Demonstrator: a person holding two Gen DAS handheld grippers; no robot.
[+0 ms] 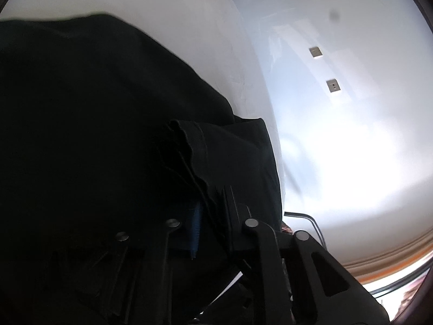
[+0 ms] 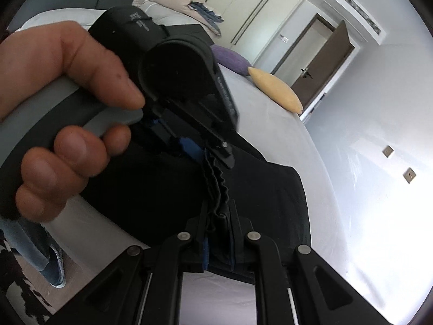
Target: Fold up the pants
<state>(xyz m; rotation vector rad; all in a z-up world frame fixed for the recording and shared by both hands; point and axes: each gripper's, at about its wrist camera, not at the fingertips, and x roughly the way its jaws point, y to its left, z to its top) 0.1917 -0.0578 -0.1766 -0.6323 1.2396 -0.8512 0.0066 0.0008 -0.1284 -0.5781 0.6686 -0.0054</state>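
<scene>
Pinched black fabric sits right at the lens: the right gripper (image 2: pixel 218 216) is clenched on a bunched edge of the pants (image 2: pixel 270 189), and the left gripper (image 1: pixel 208 203) is clamped on a hem just beside it, so both are grasping cloth above the bed (image 2: pixel 284 140). I'd keep both pinches level and the edge taut while carrying it over, then lay it flat. Most of the pants lie near the bed's edge with bare sheet toward the yellow pillow (image 2: pixel 276 89), so fold that way.

left claw (image 1: pixel 213 211) clamps black pants (image 1: pixel 108 124) | on white bed (image 1: pixel 189 21)
</scene>
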